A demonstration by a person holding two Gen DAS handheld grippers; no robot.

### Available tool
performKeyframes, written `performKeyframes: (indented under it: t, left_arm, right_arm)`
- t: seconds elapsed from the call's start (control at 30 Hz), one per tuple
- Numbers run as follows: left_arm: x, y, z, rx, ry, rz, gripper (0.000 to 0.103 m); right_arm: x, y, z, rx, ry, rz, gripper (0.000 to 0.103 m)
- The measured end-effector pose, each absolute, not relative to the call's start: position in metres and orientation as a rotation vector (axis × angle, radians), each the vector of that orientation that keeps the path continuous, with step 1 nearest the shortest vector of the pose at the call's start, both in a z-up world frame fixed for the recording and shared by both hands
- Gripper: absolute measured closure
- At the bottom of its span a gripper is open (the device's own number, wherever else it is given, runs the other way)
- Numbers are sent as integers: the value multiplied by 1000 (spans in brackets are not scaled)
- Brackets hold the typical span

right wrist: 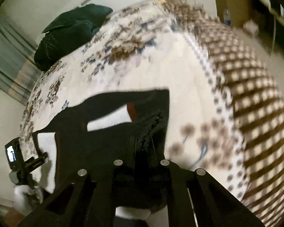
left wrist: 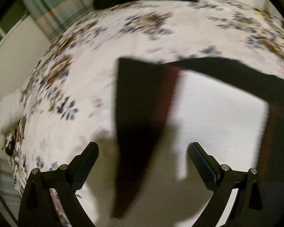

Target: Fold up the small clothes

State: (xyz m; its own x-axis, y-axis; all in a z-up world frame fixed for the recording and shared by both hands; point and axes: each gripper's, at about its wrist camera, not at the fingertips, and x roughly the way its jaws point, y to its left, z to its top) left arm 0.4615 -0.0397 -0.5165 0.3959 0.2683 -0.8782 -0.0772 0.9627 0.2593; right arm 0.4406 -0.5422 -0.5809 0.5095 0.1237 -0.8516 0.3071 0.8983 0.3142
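A small garment in black, dark red and white lies on a bed with a floral cover. In the left wrist view its black and red part (left wrist: 140, 104) runs down between the fingers of my left gripper (left wrist: 143, 151), which is open and holds nothing; a white panel (left wrist: 217, 113) lies to the right. In the right wrist view my right gripper (right wrist: 151, 130) is shut on the garment's black edge (right wrist: 123, 102) and holds it above the bed. The left gripper (right wrist: 26, 162) shows at the far left of that view.
The floral bed cover (left wrist: 142, 28) fills both views. A dark green pillow (right wrist: 70, 32) lies at the far end of the bed. A brown checked blanket (right wrist: 255, 104) covers the right side. Furniture and a bottle (right wrist: 226, 16) stand beyond.
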Motion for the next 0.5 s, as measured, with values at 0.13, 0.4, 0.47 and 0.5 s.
performKeyframes:
  t: [0.13, 0.4, 0.47, 0.5]
  left_arm:
    - [463, -16, -527, 92, 1181, 173, 0]
    - [402, 3, -483, 11, 1186, 34, 0]
    - [371, 14, -476, -15, 1215, 8, 0]
    - [352, 21, -475, -28, 1241, -7, 0]
  right_arm:
    - [456, -559, -617, 447, 1194, -143, 93]
    - [397, -577, -600, 695, 1169, -149, 28]
    - [355, -568, -595, 714, 1183, -156, 26]
    - [335, -564, -595, 720, 1195, -165, 25]
